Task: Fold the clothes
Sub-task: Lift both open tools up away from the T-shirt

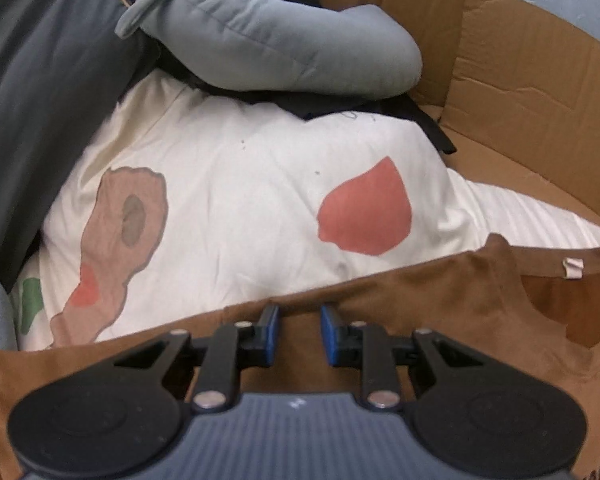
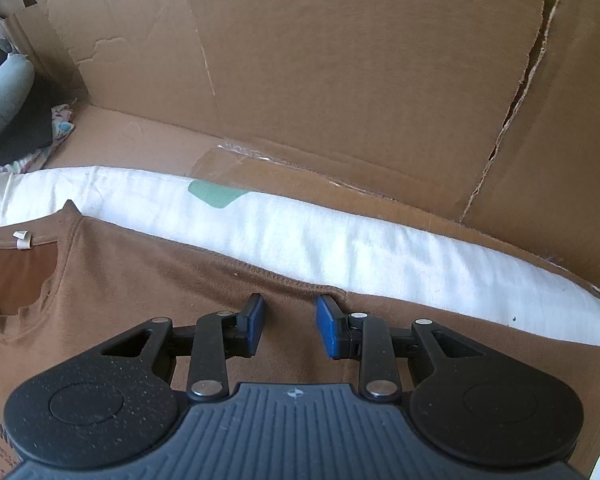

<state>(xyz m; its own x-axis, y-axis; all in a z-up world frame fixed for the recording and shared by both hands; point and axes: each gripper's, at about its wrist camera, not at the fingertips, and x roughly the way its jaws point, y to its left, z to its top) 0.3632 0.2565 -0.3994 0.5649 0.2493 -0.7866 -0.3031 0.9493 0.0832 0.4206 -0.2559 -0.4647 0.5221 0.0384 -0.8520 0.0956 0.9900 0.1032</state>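
Note:
A brown T-shirt [image 1: 440, 292] lies flat on a white cloth with red, brown and green patches [image 1: 240, 184]. Its neckline with a white label [image 1: 572, 270] is at the right in the left wrist view and at the left [image 2: 22, 240] in the right wrist view. My left gripper [image 1: 300, 314] hovers at the shirt's upper edge, left of the collar, open with a narrow gap over brown fabric. My right gripper [image 2: 290, 302] points at the shirt's [image 2: 140, 280] seamed edge, right of the collar. It is also open, with the pads not pressing on the cloth.
A rolled grey garment [image 1: 268, 28] and a dark grey one [image 1: 48, 80] are piled behind the white cloth [image 2: 340, 248]. Cardboard walls [image 2: 340, 60] stand close behind and to the right [image 1: 532, 80]. More clothes [image 2: 8, 100] are heaped at the far left.

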